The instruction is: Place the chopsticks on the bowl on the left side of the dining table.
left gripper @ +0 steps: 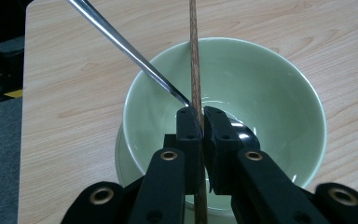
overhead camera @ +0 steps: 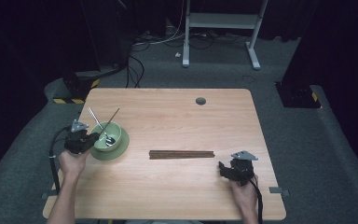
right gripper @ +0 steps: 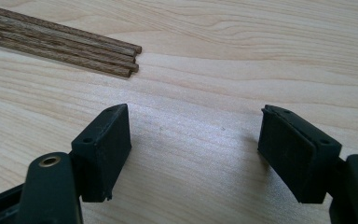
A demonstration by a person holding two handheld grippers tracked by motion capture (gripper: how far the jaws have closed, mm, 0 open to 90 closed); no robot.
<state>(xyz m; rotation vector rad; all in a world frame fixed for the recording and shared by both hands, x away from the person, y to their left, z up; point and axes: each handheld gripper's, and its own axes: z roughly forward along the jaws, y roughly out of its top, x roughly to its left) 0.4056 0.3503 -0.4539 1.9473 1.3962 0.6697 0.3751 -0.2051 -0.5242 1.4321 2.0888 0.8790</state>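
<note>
Pale wood counter (overhead camera: 177, 121) carries a green bowl (overhead camera: 106, 136) on a matching saucer (overhead camera: 121, 148) toward its nine o'clock edge, with a metal spoon (overhead camera: 98, 124) leaning in it. At the bowl's eight o'clock, the left gripper (left gripper: 202, 122) is clamped on a single brown chopstick (left gripper: 195, 60), which runs between its jaws and rises over the bowl's far rim toward twelve. Three more chopsticks (overhead camera: 182, 154) lie bundled mid-counter, at ten o'clock from the right gripper (right gripper: 193, 149), whose jaws stand wide apart over bare wood, holding nothing.
</note>
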